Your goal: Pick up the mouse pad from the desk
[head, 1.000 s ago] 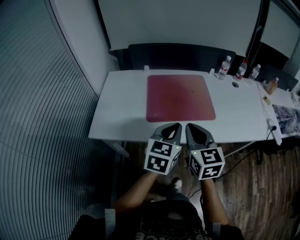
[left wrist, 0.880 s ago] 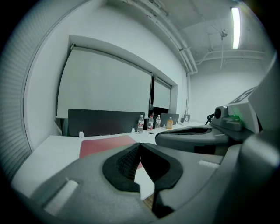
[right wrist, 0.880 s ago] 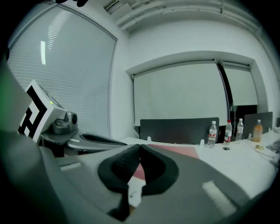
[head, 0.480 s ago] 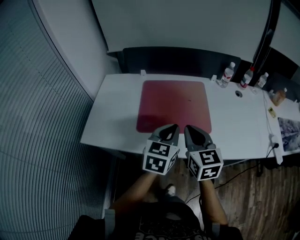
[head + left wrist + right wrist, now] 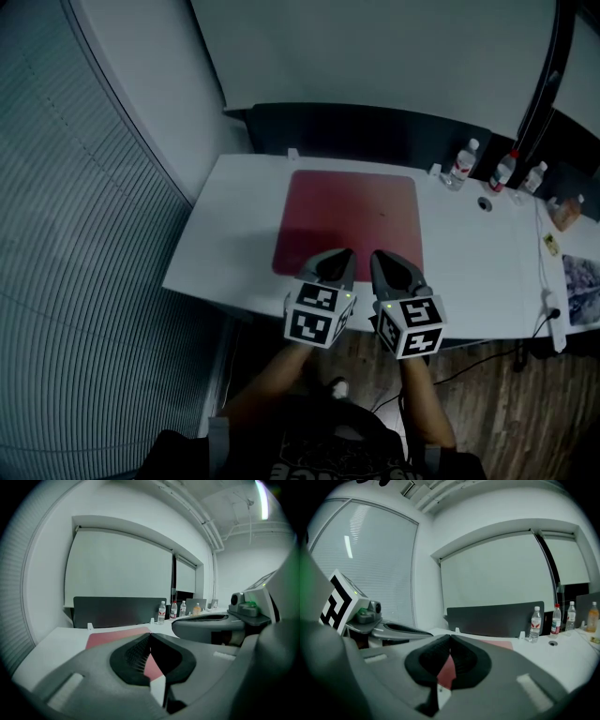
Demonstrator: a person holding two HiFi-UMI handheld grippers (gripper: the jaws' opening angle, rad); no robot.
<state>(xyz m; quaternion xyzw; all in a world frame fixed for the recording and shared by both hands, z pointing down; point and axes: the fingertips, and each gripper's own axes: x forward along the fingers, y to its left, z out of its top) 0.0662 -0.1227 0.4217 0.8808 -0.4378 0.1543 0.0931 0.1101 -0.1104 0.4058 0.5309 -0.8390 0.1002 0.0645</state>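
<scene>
A dark red mouse pad [image 5: 347, 220] lies flat on the white desk [image 5: 225, 248], a little left of centre. My left gripper [image 5: 338, 255] and right gripper [image 5: 383, 256] are held side by side at the desk's near edge, tips over the pad's near border as the head view shows it. Both are shut with nothing between their jaws. In the left gripper view the shut left gripper [image 5: 150, 635] points along the mouse pad [image 5: 112, 636]. The right gripper view shows the right gripper [image 5: 450, 636] shut, with the mouse pad [image 5: 500, 644] beyond it.
Three water bottles [image 5: 462, 161] stand at the desk's back right beside a round cable hole [image 5: 485, 202]. A dark partition panel [image 5: 366, 127] runs along the back edge. Window blinds [image 5: 84, 281] fill the left side. A power strip [image 5: 553, 307] lies at the right end.
Both grippers have moved forward together towards the desk, from short of the pad to over its near border. Both stayed shut.
</scene>
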